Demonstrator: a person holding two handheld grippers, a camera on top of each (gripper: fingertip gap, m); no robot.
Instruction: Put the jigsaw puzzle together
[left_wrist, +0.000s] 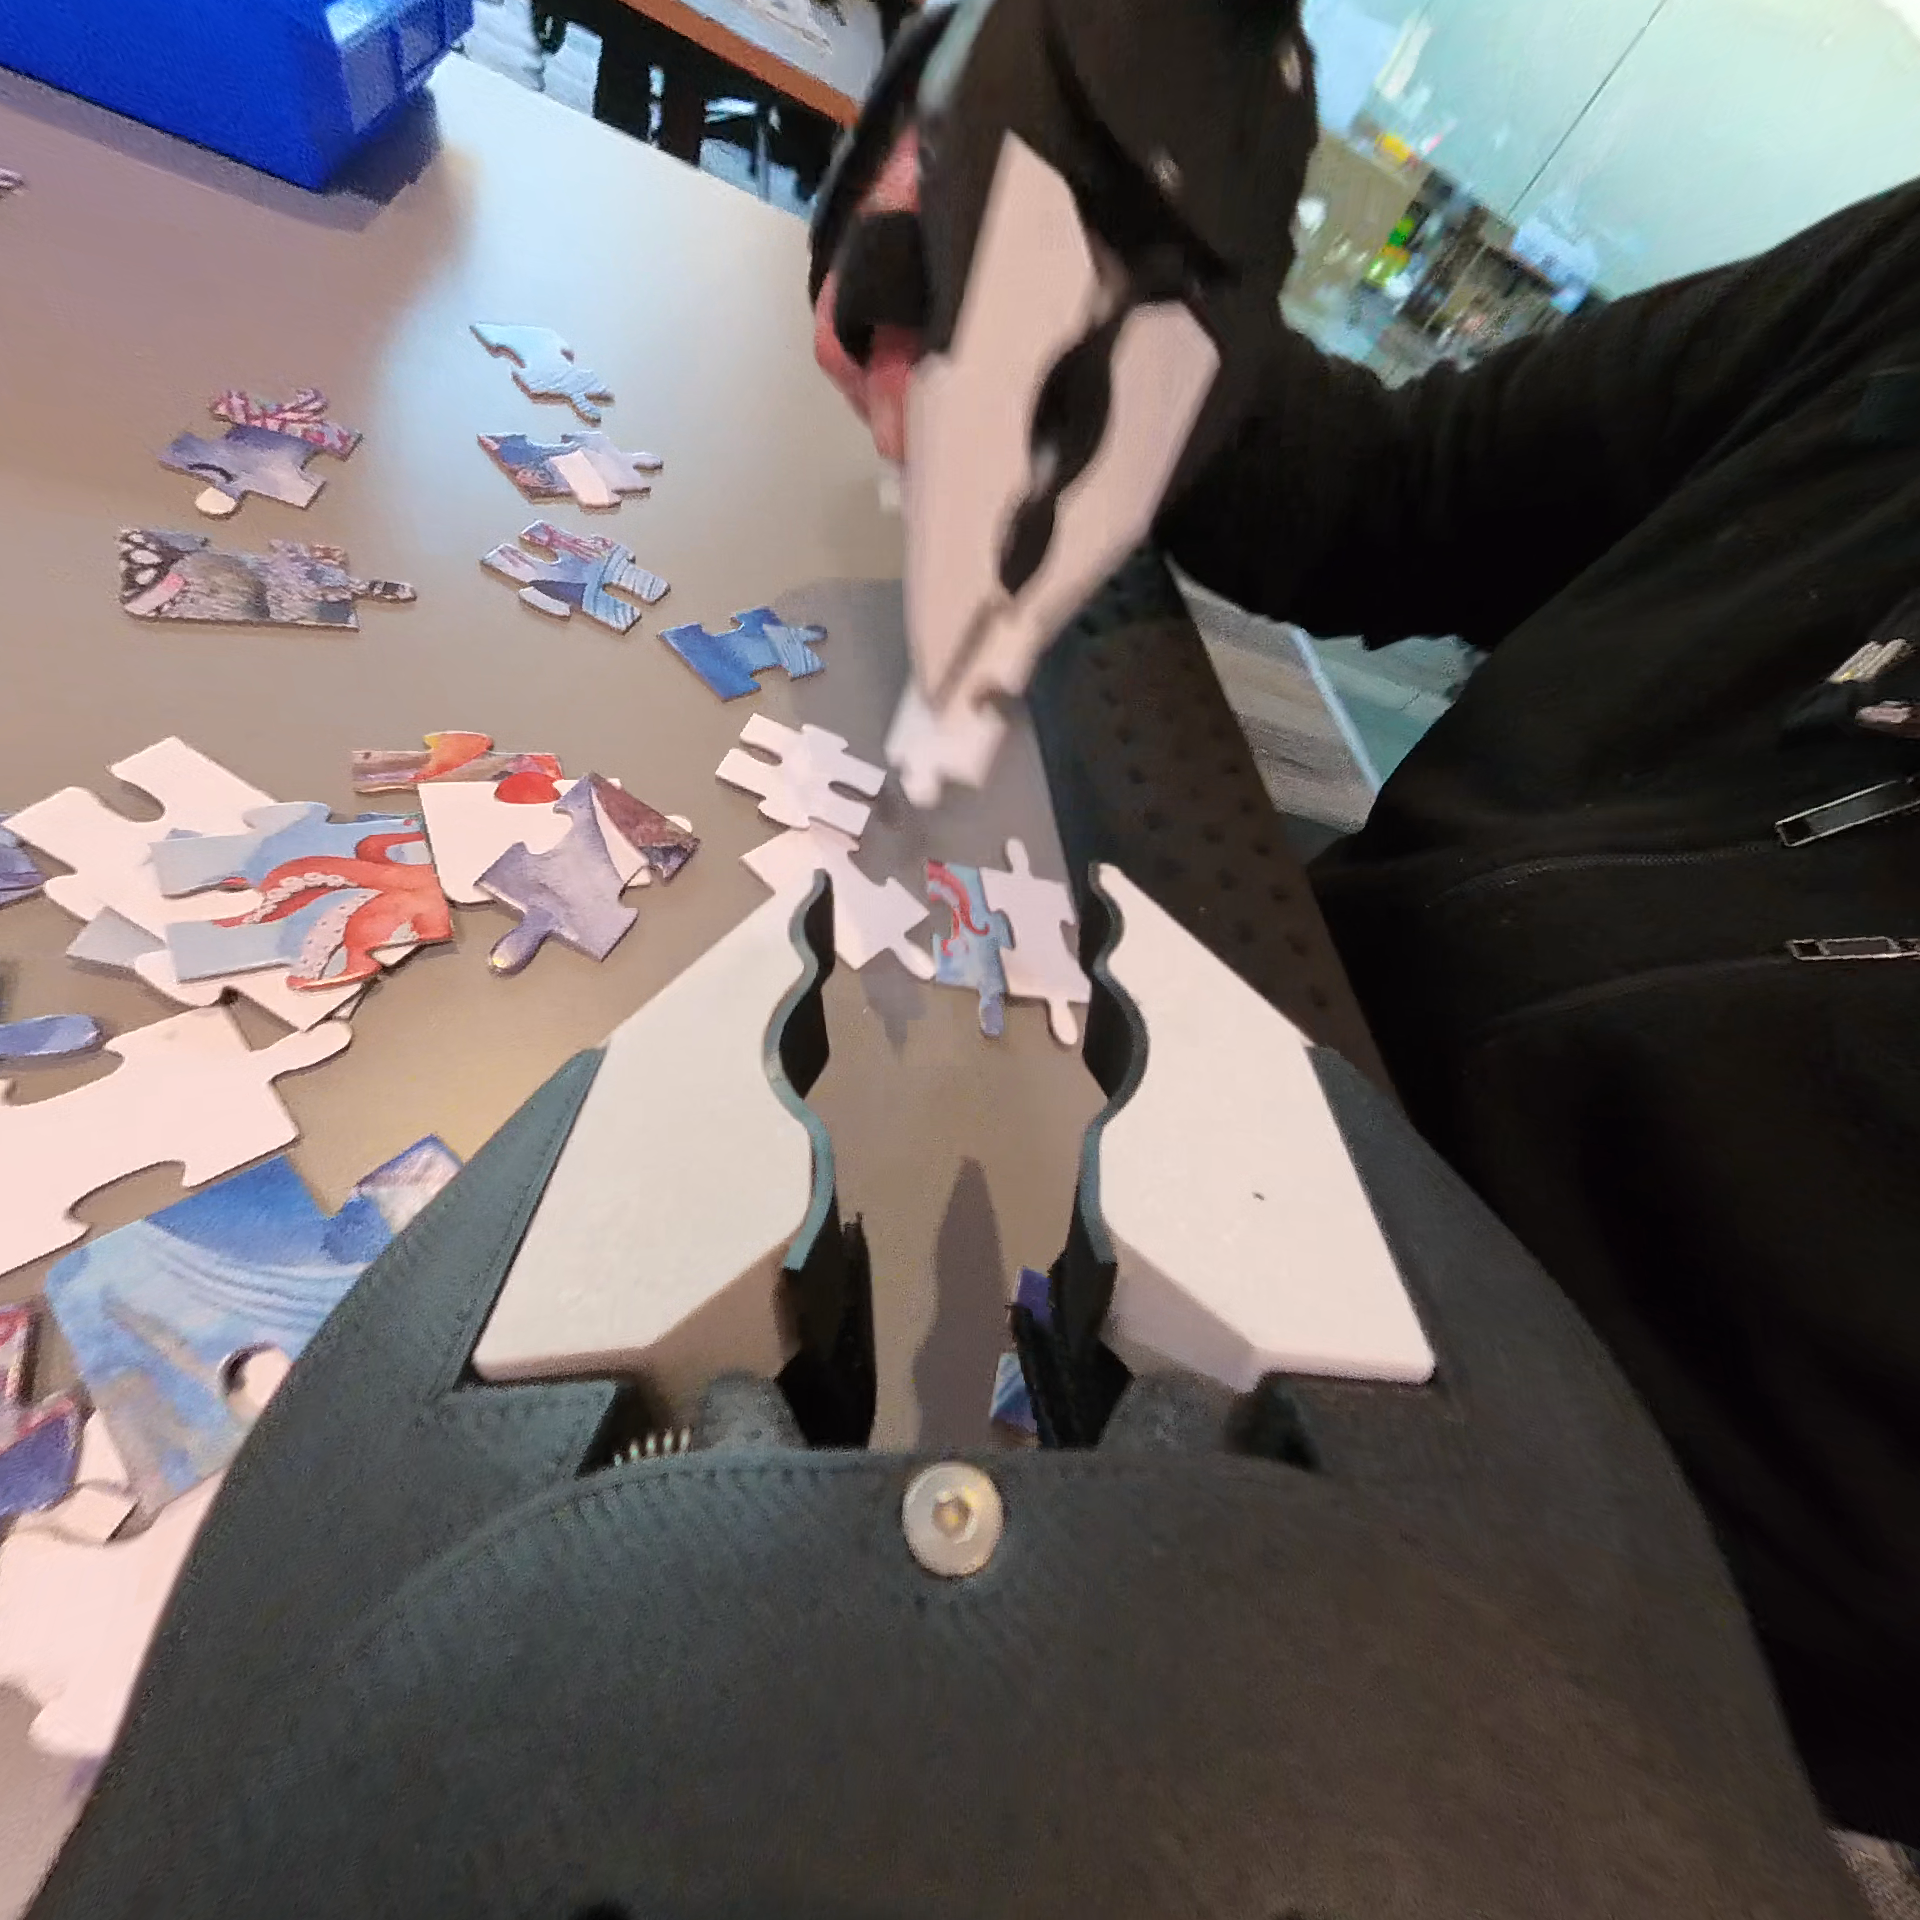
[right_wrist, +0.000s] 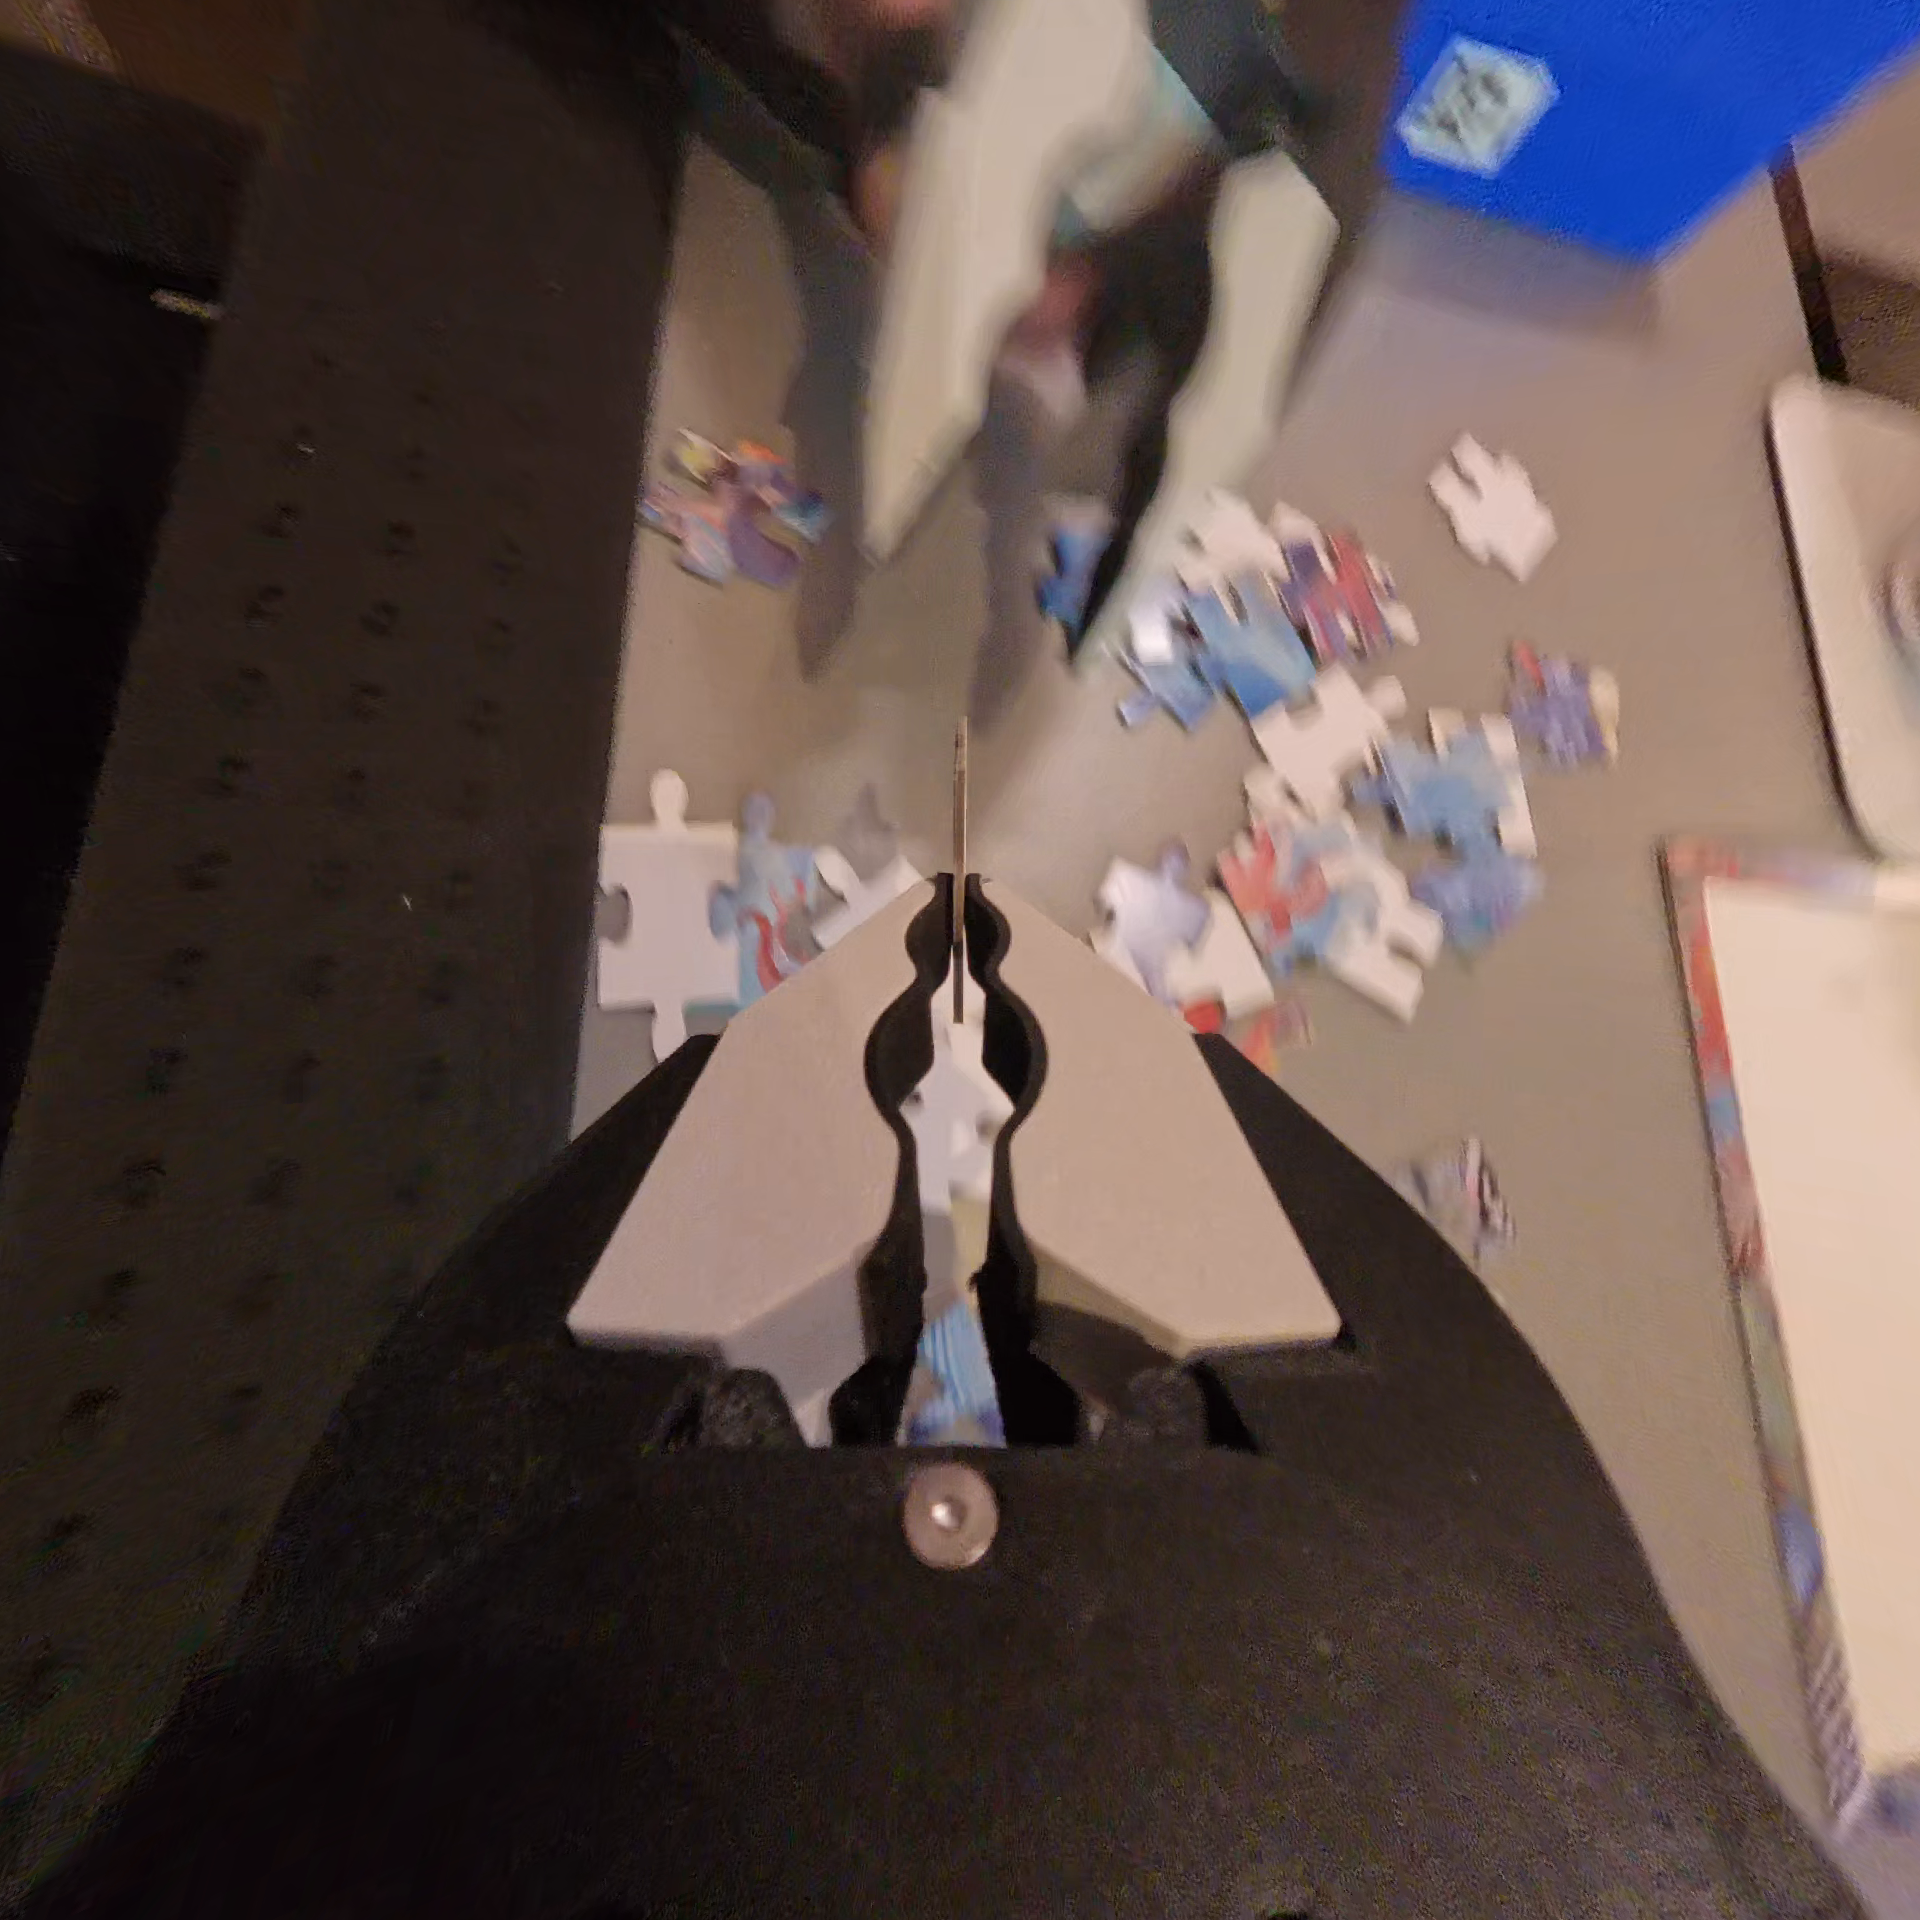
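Many jigsaw pieces lie loose on the grey table (left_wrist: 644, 260), some face up in blue and red, some white back up. My left gripper (left_wrist: 961, 891) is open and empty, low over a small group of pieces (left_wrist: 971, 925) near the table's right edge. My right gripper (left_wrist: 956, 675) comes down from above, shut on a white piece (left_wrist: 940, 748) held just over the table. In the right wrist view the right gripper (right_wrist: 961, 883) pinches that piece (right_wrist: 961, 821), seen edge-on. The open left gripper (right_wrist: 987, 587) shows blurred beyond it.
A black perforated strip (left_wrist: 1143, 769) runs along the table edge and also shows in the right wrist view (right_wrist: 364, 727). A blue box (left_wrist: 229, 83) stands at the far side. A puzzle box (right_wrist: 1829, 1247) and a white object (right_wrist: 1839, 582) lie at the right. A person's black sleeve (left_wrist: 1558, 468) is close. One gripper's finger ends stand about 6 cm off the other's.
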